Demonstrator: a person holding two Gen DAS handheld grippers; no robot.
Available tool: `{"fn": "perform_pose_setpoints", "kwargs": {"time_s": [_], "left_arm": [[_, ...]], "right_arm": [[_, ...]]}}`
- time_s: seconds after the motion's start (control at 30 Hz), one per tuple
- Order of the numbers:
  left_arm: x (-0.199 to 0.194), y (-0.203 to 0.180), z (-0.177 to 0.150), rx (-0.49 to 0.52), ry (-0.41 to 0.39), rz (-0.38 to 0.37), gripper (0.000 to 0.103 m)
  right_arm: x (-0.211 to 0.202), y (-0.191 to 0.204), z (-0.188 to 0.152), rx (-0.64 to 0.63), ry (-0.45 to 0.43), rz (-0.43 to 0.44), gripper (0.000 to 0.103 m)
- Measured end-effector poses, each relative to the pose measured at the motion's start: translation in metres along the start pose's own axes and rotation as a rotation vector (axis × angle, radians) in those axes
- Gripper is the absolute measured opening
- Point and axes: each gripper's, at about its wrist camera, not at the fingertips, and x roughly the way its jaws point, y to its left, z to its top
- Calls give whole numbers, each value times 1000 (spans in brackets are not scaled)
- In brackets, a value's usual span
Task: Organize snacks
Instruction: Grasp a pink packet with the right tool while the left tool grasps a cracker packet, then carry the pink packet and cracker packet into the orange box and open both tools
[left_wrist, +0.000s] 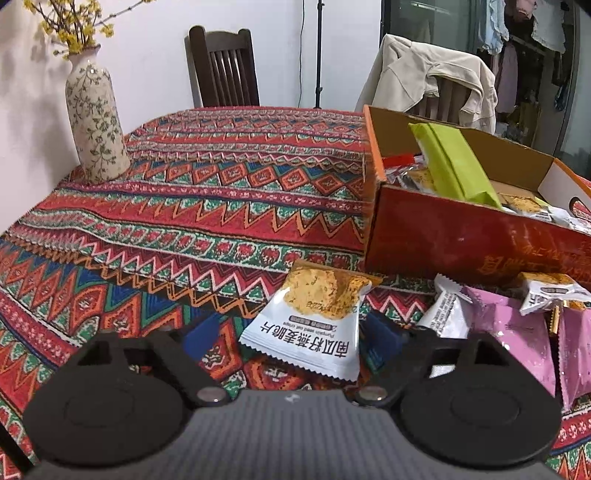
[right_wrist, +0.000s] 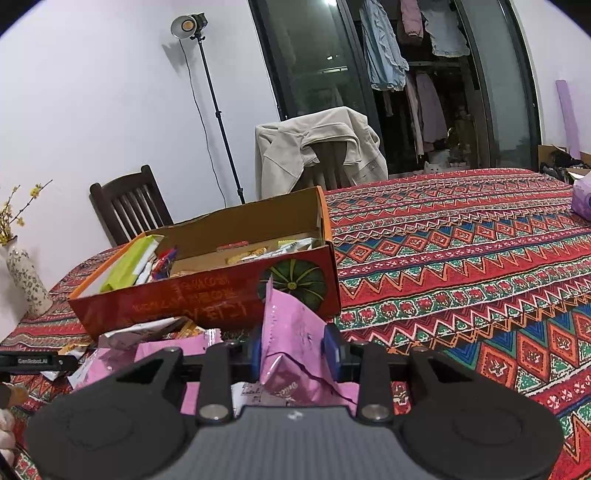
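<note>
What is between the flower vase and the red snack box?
Only the bare patterned tablecloth lies between the vase and the red snack box; no snacks sit there. The left wrist view shows this best.

White snack packet, left wrist view: black Chinese print "南瓜籽燕麦脆片", seen upside down; beneath it small English line "Pumpkin seed oat crisps"; faint stamped digits near oat picture, not legible.

Red box: gold Chinese characters on front wall, upside down, too blurred to read; same lettering in right wrist view, also unreadable.

Black bar at left edge, right wrist view: white label "GenRobot.AI".

Pink packet: dark script word, partly creased, unreadable.
</note>
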Motion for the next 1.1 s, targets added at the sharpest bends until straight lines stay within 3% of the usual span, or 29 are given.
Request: {"fn": "perform_pose_setpoints", "kwargs": {"time_s": [0.07,0.2,0.67,1.1], "left_arm": [[-1,1,0,4,-23,-8,57],[-6,2,-1,-1,-51,-33,50],[-49,1,-4,-7,-136,-82,49],[-90,-28,17,34,-246,-160,49]], "right_arm": [[0,1,0,-3,0,-1,32],[0,3,-1,-22,-3,-8,32],[-14,18,2,-105,-57,-4,19],[-38,33,23,-149,-112,12,18]]}}
